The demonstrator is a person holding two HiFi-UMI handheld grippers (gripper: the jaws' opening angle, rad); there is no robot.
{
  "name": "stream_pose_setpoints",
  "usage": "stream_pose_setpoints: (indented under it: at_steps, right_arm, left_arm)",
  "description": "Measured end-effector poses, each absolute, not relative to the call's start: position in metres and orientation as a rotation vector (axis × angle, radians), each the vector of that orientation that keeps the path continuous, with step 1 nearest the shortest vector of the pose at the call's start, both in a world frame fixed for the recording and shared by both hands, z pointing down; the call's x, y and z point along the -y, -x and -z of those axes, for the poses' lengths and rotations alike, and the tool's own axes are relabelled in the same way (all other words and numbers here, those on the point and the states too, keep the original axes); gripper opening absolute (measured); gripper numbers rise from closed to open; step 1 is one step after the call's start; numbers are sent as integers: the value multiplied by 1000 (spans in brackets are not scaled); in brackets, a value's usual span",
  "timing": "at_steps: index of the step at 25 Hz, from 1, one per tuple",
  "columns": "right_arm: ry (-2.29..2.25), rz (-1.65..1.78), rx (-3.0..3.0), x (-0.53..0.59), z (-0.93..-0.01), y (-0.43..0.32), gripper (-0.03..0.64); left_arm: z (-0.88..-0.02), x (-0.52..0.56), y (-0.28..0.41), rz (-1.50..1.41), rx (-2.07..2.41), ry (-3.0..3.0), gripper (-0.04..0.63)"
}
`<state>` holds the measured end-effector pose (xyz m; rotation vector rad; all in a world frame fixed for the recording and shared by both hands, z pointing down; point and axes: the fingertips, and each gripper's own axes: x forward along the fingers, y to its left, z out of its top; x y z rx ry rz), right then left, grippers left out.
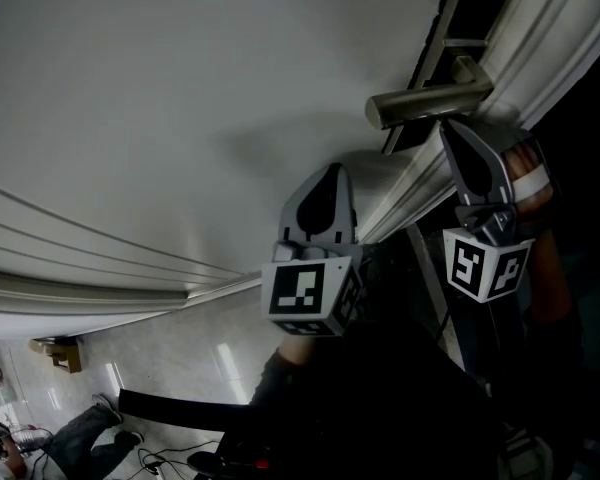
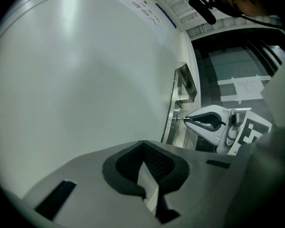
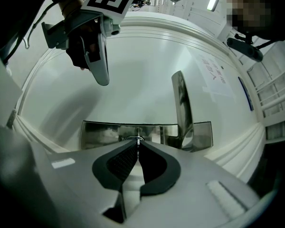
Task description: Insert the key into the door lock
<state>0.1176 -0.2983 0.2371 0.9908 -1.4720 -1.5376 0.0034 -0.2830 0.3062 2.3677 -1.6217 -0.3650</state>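
Big white door (image 1: 180, 88) fills most of the head view. There's glossy pale floor tile (image 1: 180, 353) under it at the lower left and a dark opening past the door's right edge.

The right gripper (image 3: 138, 144) has its jaws clamped on the key (image 3: 138, 137), a thin sliver of metal poking out between the tips. The key's tip sits right at the keyhole in the shiny lock plate (image 3: 104, 134). How far in it is I can't tell (the blade is tiny in every view). The lever handle (image 3: 182, 106) sticks out of the same plate, just right of the key.

The left gripper (image 2: 143, 144) has its jaws together with nothing between them. It hangs near the flat door panel, left of the lock and well apart from it. From its own view you see the other gripper side-on, nose against the plate edge.

Count: two grippers, one key, one handle, one lock plate, one door, plus one paper notice (image 3: 213, 77) stuck on the door to the right.
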Motion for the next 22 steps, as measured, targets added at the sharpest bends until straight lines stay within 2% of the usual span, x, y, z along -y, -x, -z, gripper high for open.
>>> stream_pose_setpoints:
  at_steps: [22]
  right_arm:
    - [-975, 1545, 1464, 301, -232, -113, 12]
  left_arm:
    - [-304, 283, 4, 372, 1634, -2356, 0]
